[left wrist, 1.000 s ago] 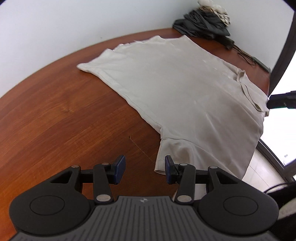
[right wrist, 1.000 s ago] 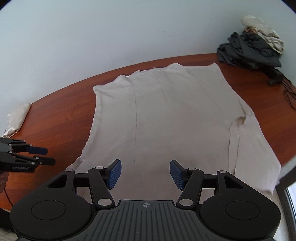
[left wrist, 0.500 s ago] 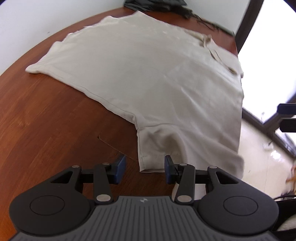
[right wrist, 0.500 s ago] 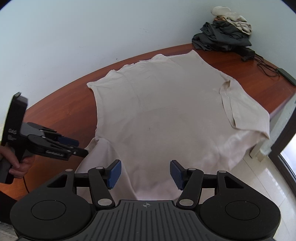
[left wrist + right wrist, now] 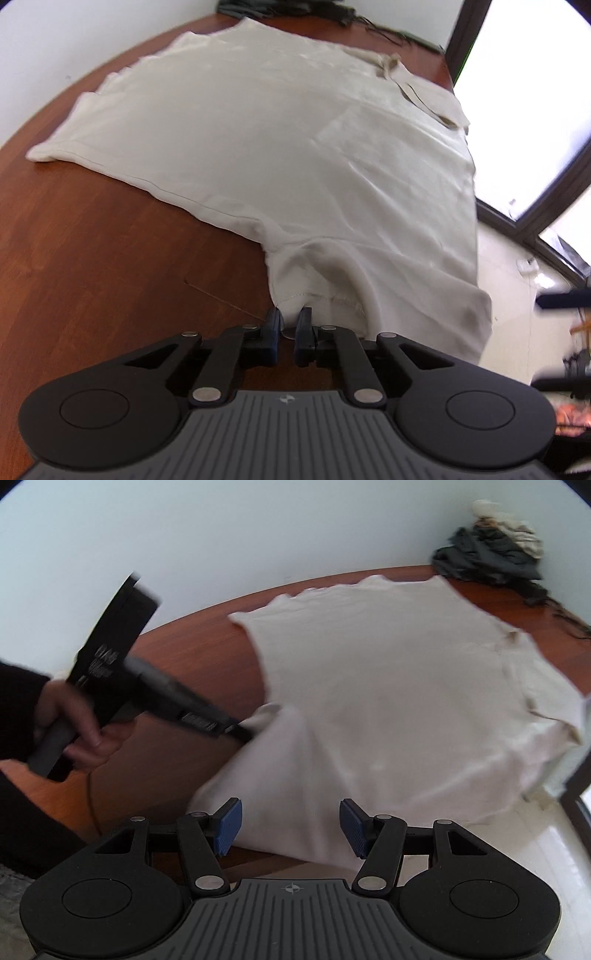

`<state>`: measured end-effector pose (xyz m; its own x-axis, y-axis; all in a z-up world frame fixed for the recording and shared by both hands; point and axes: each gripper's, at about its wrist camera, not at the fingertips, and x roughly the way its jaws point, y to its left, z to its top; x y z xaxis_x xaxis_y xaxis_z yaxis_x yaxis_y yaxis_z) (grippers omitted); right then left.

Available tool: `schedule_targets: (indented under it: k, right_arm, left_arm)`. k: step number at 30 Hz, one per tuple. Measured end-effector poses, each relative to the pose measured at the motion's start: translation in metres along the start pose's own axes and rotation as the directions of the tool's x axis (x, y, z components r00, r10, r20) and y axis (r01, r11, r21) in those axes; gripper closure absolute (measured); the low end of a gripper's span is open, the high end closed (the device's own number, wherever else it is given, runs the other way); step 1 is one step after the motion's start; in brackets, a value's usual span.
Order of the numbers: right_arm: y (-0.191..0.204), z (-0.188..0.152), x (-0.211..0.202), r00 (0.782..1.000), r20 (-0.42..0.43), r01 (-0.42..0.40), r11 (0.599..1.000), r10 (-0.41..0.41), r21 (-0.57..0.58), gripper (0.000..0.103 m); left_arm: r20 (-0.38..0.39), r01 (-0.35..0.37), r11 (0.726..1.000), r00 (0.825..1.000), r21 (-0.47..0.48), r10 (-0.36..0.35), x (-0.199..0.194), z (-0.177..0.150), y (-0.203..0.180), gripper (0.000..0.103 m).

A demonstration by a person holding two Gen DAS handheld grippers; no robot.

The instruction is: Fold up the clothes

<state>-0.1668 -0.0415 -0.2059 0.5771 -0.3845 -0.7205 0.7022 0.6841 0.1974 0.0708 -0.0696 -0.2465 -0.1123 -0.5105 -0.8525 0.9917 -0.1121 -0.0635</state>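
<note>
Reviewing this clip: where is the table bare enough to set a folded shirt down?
Bare wood lies left of the beige t-shirt, from its side seam to the wall. The far corner is crowded by a dark clothes pile and cables.

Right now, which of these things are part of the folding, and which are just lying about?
Part of the job:
- beige T-shirt, spread on the table
- left hand-held gripper, jaws closing on the shirt's sleeve hem
- right hand-held gripper, open over the shirt

Lying about:
- pile of dark and pale clothes in the far corner
- black cable
</note>
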Motion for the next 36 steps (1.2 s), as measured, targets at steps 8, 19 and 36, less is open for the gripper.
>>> schedule_targets:
  k: [8,19,36]
  right_arm:
    - [0.03,-0.002,0.033,0.985,-0.033,-0.172,0.981,0.169,-0.093,0.047]
    - [0.055,-0.006,0.069,0.989,-0.097,-0.134,0.97,0.116,-0.204,0.055]
    - [0.04,-0.007,0.068,0.987,-0.072,-0.149,0.983,0.142,-0.104,0.099]
  left_arm:
    - [0.083,0.02,1.0,0.996,0.003,-0.02,-0.018,0.006,0.006,0.092]
    - [0.087,0.033,0.999,0.996,0.01,-0.034,-0.022,0.008,0.011,0.092]
    - [0.064,0.021,1.0,0.998,0.003,-0.021,-0.023,0.006,0.018,0.092]
